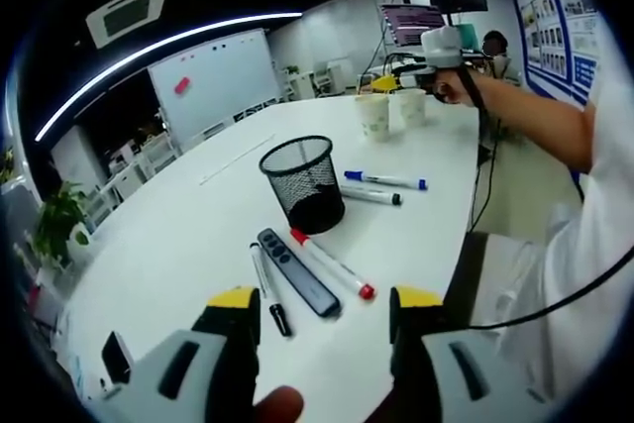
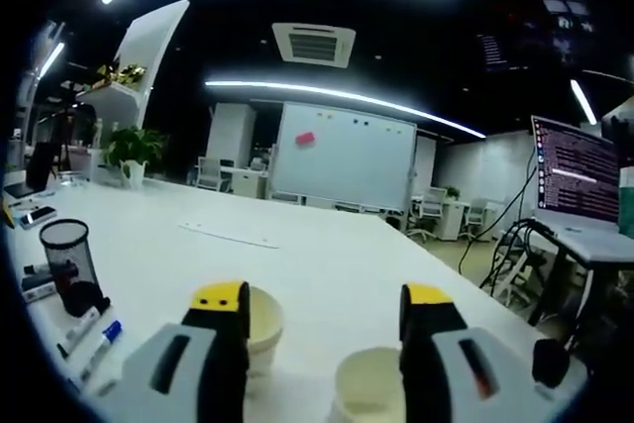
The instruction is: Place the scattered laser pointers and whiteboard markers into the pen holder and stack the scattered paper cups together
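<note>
Left gripper (image 1: pixel 322 319): yellow-tipped fingers spread apart, grasping nothing, above the white tabletop (image 1: pixel 178 235). Just beyond the fingertips lay a black laser pointer (image 1: pixel 297 271), a red-capped whiteboard marker (image 1: pixel 332 264) at its 3 o'clock and a slim black pen (image 1: pixel 267 294) at its 9 o'clock. Black mesh pen holder (image 1: pixel 303 183) stood upright at 12 o'clock, with two blue-capped markers (image 1: pixel 384 180) beside it at 2 o'clock. Right gripper (image 2: pixel 325 309): fingers released, poised over two paper cups (image 2: pixel 262 324) standing side by side.
</note>
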Available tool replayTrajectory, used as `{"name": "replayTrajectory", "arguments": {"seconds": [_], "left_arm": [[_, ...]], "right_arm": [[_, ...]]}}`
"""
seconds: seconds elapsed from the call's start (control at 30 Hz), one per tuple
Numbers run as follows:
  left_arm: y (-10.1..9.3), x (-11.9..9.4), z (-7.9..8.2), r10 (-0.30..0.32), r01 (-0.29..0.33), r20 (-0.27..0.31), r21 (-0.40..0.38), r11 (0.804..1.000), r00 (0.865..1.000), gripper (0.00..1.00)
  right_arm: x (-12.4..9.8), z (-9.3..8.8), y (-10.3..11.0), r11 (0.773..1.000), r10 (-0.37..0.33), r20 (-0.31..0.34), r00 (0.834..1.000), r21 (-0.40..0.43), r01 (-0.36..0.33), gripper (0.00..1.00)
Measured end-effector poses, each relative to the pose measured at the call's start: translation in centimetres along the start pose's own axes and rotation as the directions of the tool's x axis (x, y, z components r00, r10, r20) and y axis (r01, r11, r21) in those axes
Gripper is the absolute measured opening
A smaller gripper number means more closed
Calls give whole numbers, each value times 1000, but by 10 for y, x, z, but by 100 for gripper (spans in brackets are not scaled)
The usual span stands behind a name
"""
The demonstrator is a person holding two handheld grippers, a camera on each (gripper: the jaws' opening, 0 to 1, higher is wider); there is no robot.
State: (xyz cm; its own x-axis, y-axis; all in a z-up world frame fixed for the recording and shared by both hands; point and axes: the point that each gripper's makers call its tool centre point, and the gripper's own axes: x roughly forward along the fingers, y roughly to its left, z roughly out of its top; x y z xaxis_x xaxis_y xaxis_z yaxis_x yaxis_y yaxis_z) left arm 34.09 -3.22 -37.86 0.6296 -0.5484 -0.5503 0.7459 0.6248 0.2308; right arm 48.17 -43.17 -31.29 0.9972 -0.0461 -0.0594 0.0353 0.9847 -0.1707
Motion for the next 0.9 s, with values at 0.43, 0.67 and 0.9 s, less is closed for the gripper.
{"name": "replayTrajectory", "arguments": {"seconds": [0.43,0.67,0.9], "left_arm": [[-2,2,-3,-7,7,-8,-2,1000,1000,53],[-1,4,-6,-8,8,-11,-5,1000,1000,53],[0,4,-9,-7,7,-10,-9,1000,1000,53]], "right_arm": [[-1,-3,-12,1000,-23,-7,1000,4,23,64],[-3,-4,-16,999,-37,-13,999,14,37,65],[1,-11,-31,998,-61,-23,998,17,61,67]]}}
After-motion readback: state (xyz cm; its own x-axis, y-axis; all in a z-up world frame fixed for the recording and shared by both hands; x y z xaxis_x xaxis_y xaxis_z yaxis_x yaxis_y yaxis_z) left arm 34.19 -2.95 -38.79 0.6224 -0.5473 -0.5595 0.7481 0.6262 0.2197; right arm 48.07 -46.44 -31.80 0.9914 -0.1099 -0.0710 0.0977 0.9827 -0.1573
